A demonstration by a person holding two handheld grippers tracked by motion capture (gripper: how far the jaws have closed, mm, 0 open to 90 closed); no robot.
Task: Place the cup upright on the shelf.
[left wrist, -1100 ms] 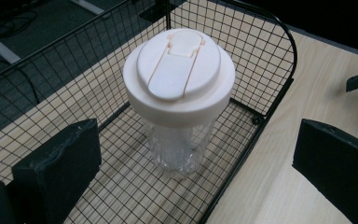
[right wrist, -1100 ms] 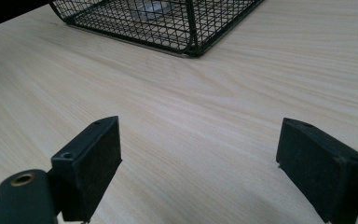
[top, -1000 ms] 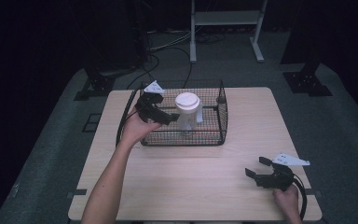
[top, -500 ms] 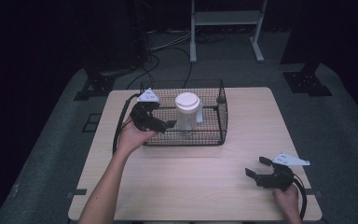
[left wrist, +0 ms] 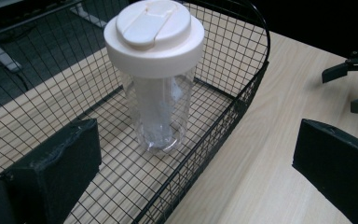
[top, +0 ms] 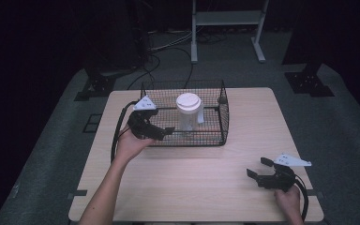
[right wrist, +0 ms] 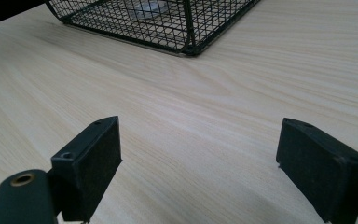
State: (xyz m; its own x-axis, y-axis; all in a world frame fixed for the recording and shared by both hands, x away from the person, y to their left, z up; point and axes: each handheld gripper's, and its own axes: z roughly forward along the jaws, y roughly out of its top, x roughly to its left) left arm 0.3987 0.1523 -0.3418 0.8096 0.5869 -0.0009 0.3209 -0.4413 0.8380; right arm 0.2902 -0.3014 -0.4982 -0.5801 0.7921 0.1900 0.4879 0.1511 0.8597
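Tumbler of clear plastic with a cream screw lid stands upright inside the black wire mesh basket at the back of the pale wooden desk, ahead of the left gripper and apart from its fingers, which are spread wide and hold nothing, one over the basket floor, the other outside the rim. Right gripper, well away near the front right corner, has its fingers released wide over bare wood.

A light wooden table carries one thing directly — a black wire basket toward its far side.
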